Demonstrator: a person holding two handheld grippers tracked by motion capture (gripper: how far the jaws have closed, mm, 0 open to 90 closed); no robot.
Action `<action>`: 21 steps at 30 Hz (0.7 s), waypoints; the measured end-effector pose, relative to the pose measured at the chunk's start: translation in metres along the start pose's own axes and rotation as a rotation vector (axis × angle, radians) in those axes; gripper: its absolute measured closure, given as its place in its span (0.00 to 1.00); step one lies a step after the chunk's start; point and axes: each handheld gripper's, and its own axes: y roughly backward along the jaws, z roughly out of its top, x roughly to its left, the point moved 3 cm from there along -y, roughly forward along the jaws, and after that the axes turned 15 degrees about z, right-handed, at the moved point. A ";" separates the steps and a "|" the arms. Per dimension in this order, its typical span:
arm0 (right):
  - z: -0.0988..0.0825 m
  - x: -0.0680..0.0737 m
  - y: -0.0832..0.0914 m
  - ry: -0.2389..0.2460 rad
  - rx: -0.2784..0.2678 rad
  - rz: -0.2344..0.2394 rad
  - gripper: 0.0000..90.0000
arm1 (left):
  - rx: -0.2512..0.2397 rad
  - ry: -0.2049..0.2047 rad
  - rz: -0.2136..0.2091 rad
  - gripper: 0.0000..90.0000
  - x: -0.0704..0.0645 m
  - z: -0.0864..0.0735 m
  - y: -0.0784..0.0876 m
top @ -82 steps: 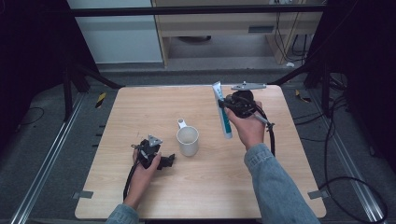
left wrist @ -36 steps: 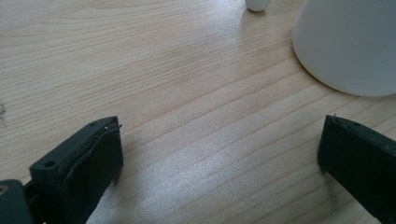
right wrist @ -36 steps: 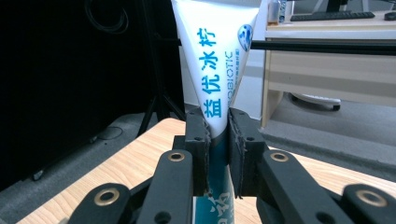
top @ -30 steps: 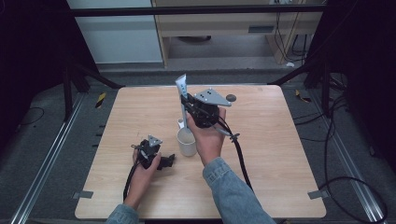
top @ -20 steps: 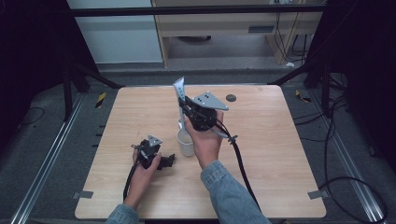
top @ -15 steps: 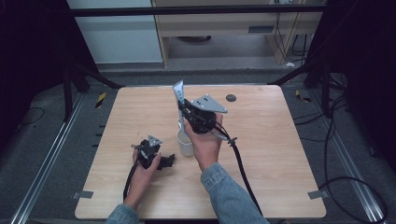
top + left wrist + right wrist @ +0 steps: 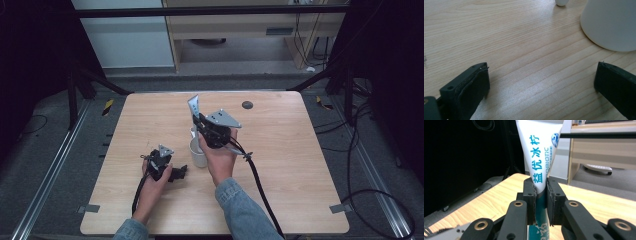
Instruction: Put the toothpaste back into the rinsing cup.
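At the near edge of a pale wooden table, a person's two forearms in blue denim sleeves reach forward, each hand holding a black two-jaw gripper. The left hand lies low on the tabletop at near left, its left gripper resting on the wood with the jaws spread wide apart and nothing between them; in the left gripper view the two dark, matte jaws frame bare grained wood, and the smooth curved wall of a white mug stands just beyond the jaw on the right of that view. The right hand is raised over the middle of the table, wrist bent upward, with the right gripper pointing up and away and a black cable trailing back toward the near edge. Its jaws are clamped on a white toothpaste tube printed with blue characters; the tube stands nearly upright, its flat crimped end uppermost and its darker teal lower part running down between the jaws. From the high view the tube is held above the mug, a plain white cylinder with a handle on its far side, standing between the two hands; whether anything lies inside it cannot be told. Farther off, a small dark round disc sits near the table's far edge
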 end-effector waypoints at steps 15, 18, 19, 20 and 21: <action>-0.046 -0.005 -0.005 -0.015 0.052 -0.016 0.88 | 0.006 -0.005 -0.002 0.00 0.000 0.000 0.000; -0.051 -0.005 -0.006 -0.014 0.060 -0.017 0.88 | 0.004 -0.005 -0.003 0.00 0.000 0.000 0.000; -0.052 -0.005 -0.006 -0.015 0.062 -0.018 0.88 | 0.002 -0.001 -0.003 0.00 0.000 0.000 0.000; -0.053 -0.006 -0.007 -0.014 0.063 -0.019 0.88 | 0.004 -0.005 -0.003 0.00 0.000 0.000 0.000; -0.053 -0.006 -0.007 -0.017 0.063 -0.021 0.88 | 0.004 -0.005 -0.003 0.00 0.000 0.000 0.000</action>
